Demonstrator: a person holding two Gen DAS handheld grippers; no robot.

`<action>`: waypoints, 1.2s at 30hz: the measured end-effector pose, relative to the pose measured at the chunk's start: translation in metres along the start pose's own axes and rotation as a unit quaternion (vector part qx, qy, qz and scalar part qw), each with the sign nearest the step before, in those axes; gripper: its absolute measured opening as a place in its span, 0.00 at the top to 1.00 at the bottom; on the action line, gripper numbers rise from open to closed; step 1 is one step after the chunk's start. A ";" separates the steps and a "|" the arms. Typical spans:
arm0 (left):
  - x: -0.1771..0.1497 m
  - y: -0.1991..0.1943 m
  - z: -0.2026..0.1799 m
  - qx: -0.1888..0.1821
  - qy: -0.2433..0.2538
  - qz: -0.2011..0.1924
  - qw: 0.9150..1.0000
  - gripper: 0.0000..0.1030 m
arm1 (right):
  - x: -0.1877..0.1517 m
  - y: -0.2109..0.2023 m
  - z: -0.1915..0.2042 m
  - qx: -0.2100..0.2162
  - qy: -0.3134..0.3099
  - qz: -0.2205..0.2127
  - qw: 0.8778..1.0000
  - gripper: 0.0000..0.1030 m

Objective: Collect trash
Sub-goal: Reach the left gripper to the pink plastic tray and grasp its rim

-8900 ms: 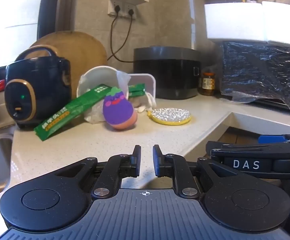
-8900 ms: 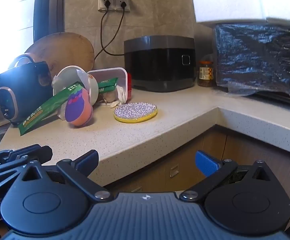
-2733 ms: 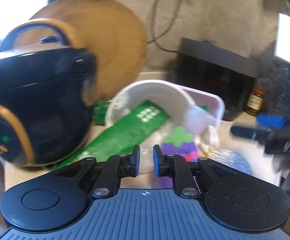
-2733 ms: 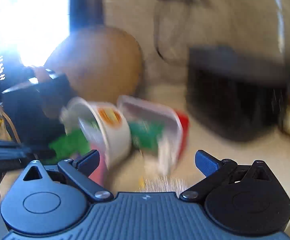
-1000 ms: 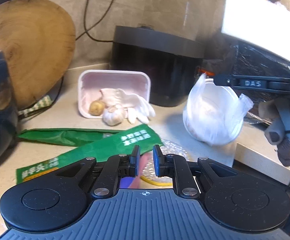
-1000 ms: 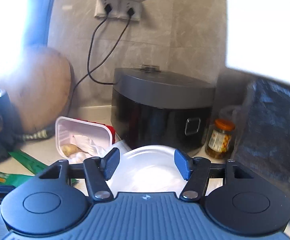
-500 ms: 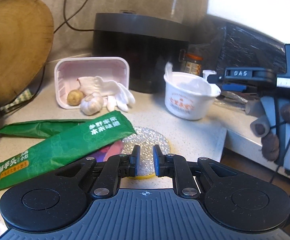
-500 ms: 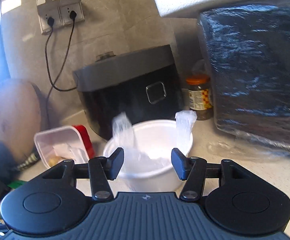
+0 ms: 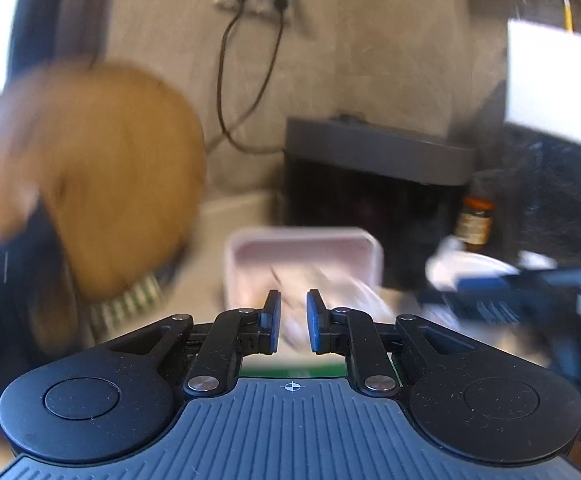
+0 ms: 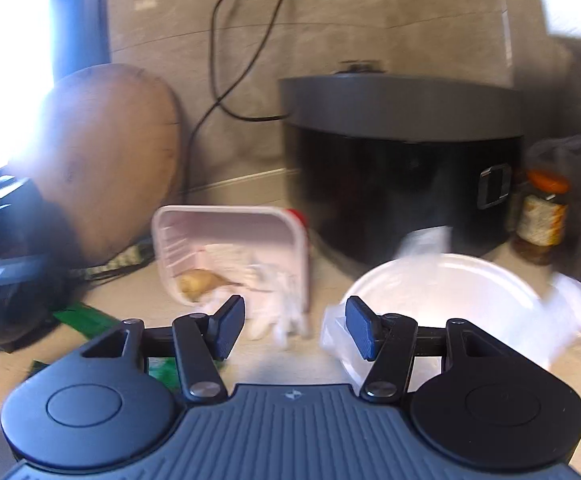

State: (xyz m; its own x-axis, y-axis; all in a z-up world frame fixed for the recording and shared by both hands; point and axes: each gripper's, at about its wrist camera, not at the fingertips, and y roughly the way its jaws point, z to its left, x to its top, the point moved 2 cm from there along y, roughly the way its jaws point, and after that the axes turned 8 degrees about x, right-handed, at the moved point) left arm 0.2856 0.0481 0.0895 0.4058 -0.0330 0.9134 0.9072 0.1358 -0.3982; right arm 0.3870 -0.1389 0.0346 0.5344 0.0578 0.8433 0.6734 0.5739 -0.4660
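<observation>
A pink tray (image 10: 230,248) lies tipped on the counter with a brown lump (image 10: 196,280) and crumpled white paper (image 10: 274,292) in it; it also shows in the blurred left wrist view (image 9: 302,252). A white bowl (image 10: 442,300) with a plastic liner stands upright to its right. My right gripper (image 10: 295,326) is open and empty, just left of the bowl. My left gripper (image 9: 293,318) is nearly shut and empty, in front of the tray. Green wrappers (image 10: 82,320) lie at the left; a strip shows under my left gripper (image 9: 294,371).
A black rice cooker (image 10: 402,160) stands behind the bowl, a jar (image 10: 542,216) to its right. A round wooden board (image 10: 106,152) leans on the wall at left beside a dark cooker (image 9: 10,280). Cables (image 10: 218,80) hang from wall sockets.
My right gripper has let go of the white bowl, opened wider and shifted left toward the tray. My left gripper has swung forward to the tray; its view is blurred.
</observation>
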 end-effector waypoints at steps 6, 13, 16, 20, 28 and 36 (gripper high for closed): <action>0.025 0.098 0.010 0.100 0.023 0.037 0.994 0.83 | -0.032 -0.012 0.017 0.027 -0.036 0.004 0.999 0.45; 0.016 0.162 0.019 0.114 -0.027 0.086 0.989 0.82 | -0.029 -0.024 -0.024 -0.078 -0.082 -0.009 0.994 0.44; 0.011 0.175 0.026 0.110 -0.042 0.085 0.989 0.83 | -0.026 -0.029 -0.047 -0.082 -0.049 -0.018 0.995 0.44; 0.010 0.185 0.030 0.083 -0.077 0.064 0.991 0.84 | -0.032 -0.039 -0.053 -0.065 -0.035 -0.027 0.997 0.43; -0.004 0.144 0.011 -0.087 -0.054 0.067 0.993 0.85 | -0.038 -0.044 -0.055 -0.059 -0.032 -0.035 0.997 0.38; 0.020 0.107 -0.013 0.009 0.086 -0.034 0.996 0.81 | -0.040 -0.054 -0.032 -0.047 -0.048 -0.042 0.997 0.33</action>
State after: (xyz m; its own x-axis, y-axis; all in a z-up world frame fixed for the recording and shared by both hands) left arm 0.3922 0.0495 0.0637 0.3576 -0.2121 0.9095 0.9318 0.1454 -0.3324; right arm 0.3456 -0.1980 0.0170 0.4258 0.0941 0.8999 0.7604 0.5018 -0.4123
